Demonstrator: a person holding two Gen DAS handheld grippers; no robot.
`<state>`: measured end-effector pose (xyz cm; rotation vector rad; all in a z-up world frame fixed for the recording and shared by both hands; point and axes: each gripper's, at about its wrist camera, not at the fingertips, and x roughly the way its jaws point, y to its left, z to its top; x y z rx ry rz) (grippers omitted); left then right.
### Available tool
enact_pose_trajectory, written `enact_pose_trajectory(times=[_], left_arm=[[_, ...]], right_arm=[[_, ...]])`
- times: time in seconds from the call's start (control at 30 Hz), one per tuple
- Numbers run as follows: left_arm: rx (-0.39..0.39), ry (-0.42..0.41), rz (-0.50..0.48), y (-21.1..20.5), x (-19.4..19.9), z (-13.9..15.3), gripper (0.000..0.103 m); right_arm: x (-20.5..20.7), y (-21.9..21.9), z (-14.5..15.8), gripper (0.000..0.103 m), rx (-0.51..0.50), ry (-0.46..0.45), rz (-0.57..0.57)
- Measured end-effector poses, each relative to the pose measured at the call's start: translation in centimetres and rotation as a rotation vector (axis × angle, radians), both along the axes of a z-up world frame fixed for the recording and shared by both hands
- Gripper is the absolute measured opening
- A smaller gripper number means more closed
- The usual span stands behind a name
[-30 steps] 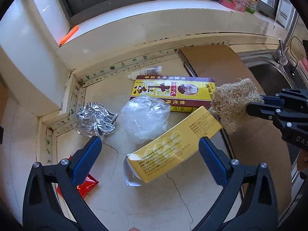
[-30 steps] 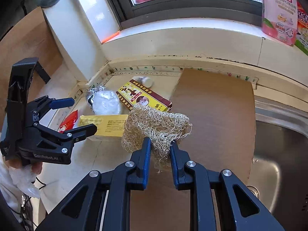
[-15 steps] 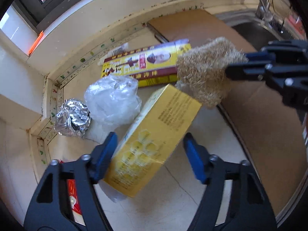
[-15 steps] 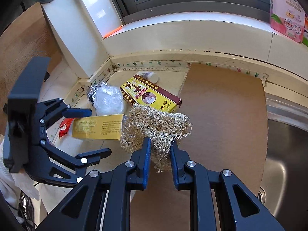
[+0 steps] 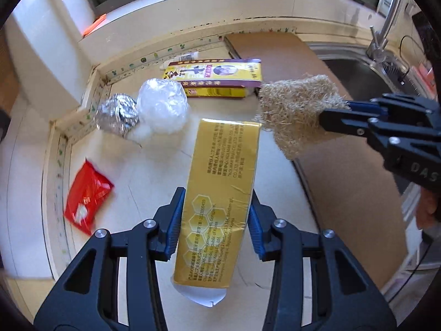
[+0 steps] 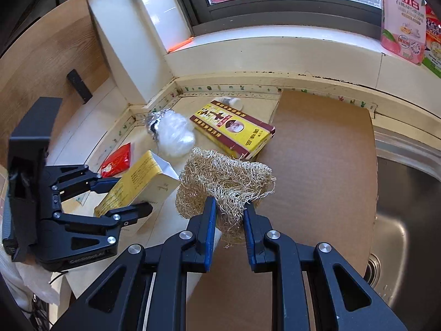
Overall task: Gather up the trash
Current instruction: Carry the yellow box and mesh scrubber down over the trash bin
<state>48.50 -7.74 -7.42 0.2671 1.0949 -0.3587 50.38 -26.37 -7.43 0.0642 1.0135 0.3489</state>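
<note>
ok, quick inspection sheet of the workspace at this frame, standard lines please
Surface: pale cracked countertop, brown board laid beside the sink.
Job's things: yellow box between the left fingers; loofah scrubber in the right gripper; foil ball, crumpled clear plastic, red packet, red-and-yellow carton and small white tube lie on the counter.
Clutter: nothing seen beyond the trash.
Grippers: left gripper closing, pads against the box sides; right gripper shut on the scrubber.
Cables: thin black wire by the faucet.
Surroundings: window sill with pink and green pouches, wooden panel on the left.
</note>
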Motion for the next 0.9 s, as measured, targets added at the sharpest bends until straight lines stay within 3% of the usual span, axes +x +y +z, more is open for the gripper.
enact_pose_trajectory(times=[0.3,0.5,0.7,0.9], left_arm=[[-0.108,-0.040,0.055,1.5,-11.4,3.4,0.038],[-0.146,-0.082,0.153,4.0,-20.0,5.0,0.038],[-0.202,-0.089,0.235,6.9,-28.1,4.8,0.038],[-0.251,-0.063,0.246,8.9,-35.3,2.7,0.038]], right_arm=[[-9.3,1.3,3.1,0.018,-0.009,-0.049,-0.022],[-17.6,3.0,4.9,0.018,-0.017,-0.087,-0.050],[-27.8,6.0,5.5,0.018,-0.042,-0.109,-0.068],[-37.4,8.9,3.8,0.018,-0.067,-0.071,-0.078]])
